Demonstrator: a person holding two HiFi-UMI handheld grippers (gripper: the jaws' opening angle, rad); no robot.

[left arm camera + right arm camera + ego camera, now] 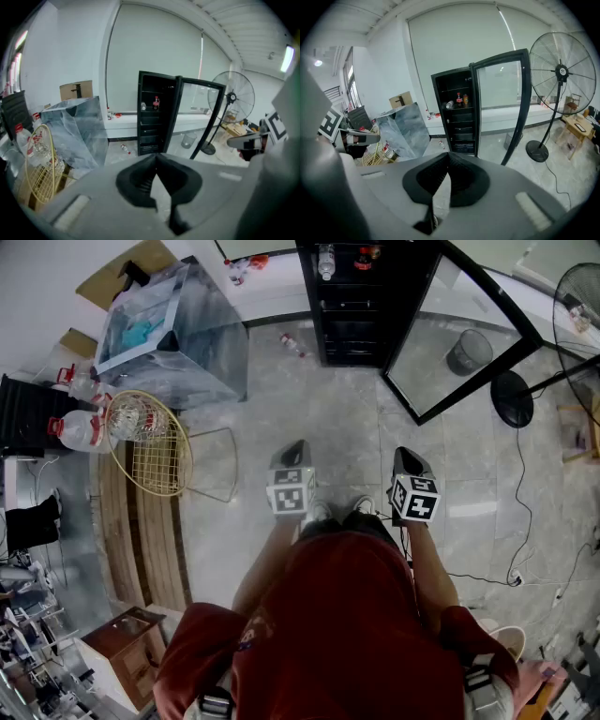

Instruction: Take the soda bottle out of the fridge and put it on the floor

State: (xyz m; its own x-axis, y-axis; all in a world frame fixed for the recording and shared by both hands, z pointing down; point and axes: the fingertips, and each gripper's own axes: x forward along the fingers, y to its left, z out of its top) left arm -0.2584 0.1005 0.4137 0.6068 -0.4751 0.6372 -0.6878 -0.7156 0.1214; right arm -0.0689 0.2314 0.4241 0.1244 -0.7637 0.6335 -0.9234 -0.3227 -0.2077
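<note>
Both your left gripper [156, 157] and right gripper [448, 154] have jaws pressed together, empty. The soda bottle [459, 100] stands in the open fridge [439, 112] ahead.

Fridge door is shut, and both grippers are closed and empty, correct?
No: the fridge door stands wide open, as the right gripper view shows. The left gripper and right gripper are indeed closed and empty.

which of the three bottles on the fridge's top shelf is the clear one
The clear bottle is the leftmost of the three. The dark bottle with a red label is in the middle, and the orange bottle is on the right.
</note>
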